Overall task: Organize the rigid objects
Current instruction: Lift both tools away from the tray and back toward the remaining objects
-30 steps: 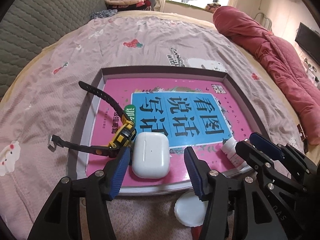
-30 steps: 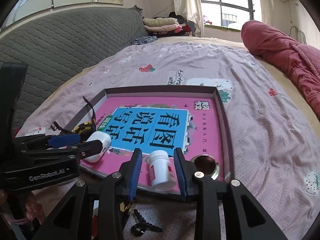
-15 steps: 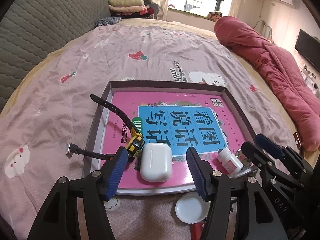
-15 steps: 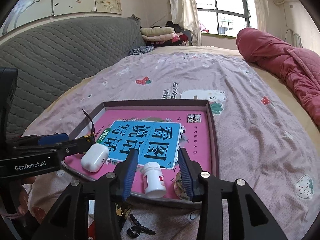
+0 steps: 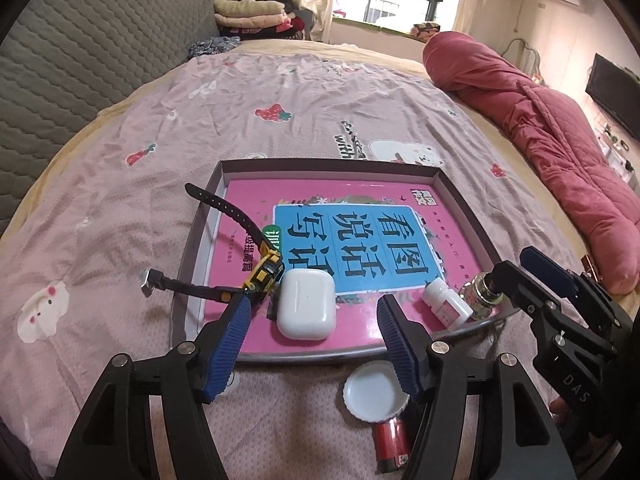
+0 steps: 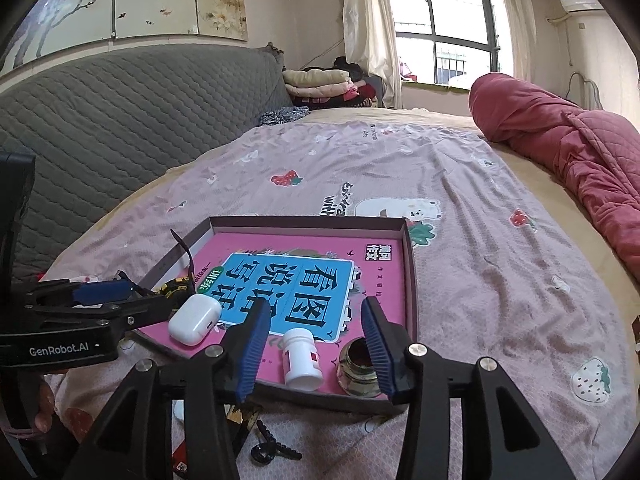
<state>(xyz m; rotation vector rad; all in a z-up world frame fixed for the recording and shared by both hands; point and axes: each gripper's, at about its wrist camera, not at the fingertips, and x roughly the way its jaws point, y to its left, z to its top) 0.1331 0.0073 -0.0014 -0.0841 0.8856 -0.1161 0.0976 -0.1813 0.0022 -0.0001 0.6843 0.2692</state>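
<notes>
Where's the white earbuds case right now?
The earbuds case lies in the tray, near its front-left corner, beside the yellow watch, ahead of the open left gripper.

left claw (image 6: 96,292) body: "GenRobot.AI" | right claw (image 5: 560,280) body: "DAS" | book (image 5: 352,248) cover: "看图说话写话", upside down | bedsheet (image 5: 348,144) at 12 o'clock: "with"

The glossy white plastic earbud case (image 5: 306,303) lies smooth on the shiny pink paper book cover (image 5: 320,248) — the landmark here. Beside the case, a matt black rubber-strapped watch (image 5: 256,268) with a yellow body. At the cover's near right corner, a smooth white plastic bottle (image 6: 302,356) and a glassy dark jar (image 6: 358,370). The pink bedsheet (image 5: 280,120) beneath is soft, crinkled cloth — ribbed blue rubbery pads line the left fingers (image 5: 230,340).
</notes>
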